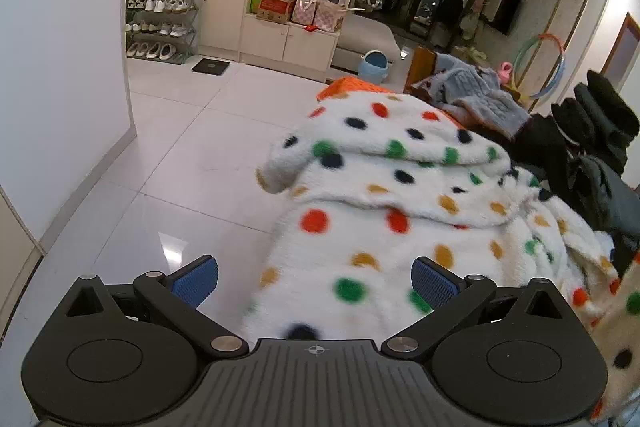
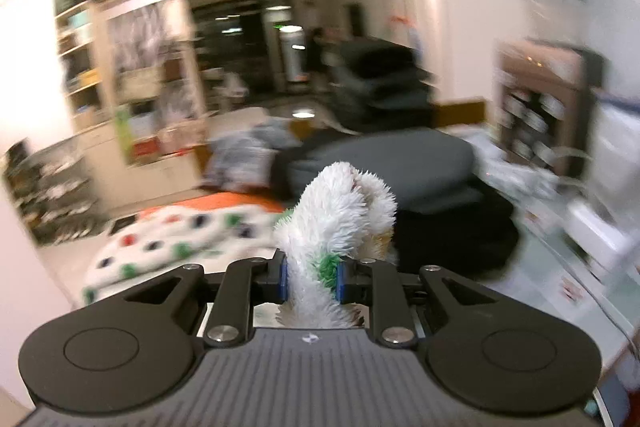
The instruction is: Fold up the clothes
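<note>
A fluffy white fleece garment with coloured dots (image 1: 384, 211) lies spread in front of me in the left wrist view. My left gripper (image 1: 314, 285) hangs just above its near edge with the blue pads wide apart and nothing pinched. In the right wrist view my right gripper (image 2: 311, 277) is shut on a bunched fold of the same white fleece (image 2: 344, 211), which sticks up between the pads. The rest of the dotted garment (image 2: 176, 235) trails off to the lower left, blurred.
Dark folded clothes (image 1: 592, 147) and a grey knit (image 1: 480, 95) pile up at the right. An orange cloth (image 1: 352, 87) lies under the fleece. White floor tiles (image 1: 172, 147), a shoe rack (image 1: 160, 11) and cabinets (image 1: 288, 39) stand beyond. A dark pile (image 2: 384, 163) sits ahead of the right gripper.
</note>
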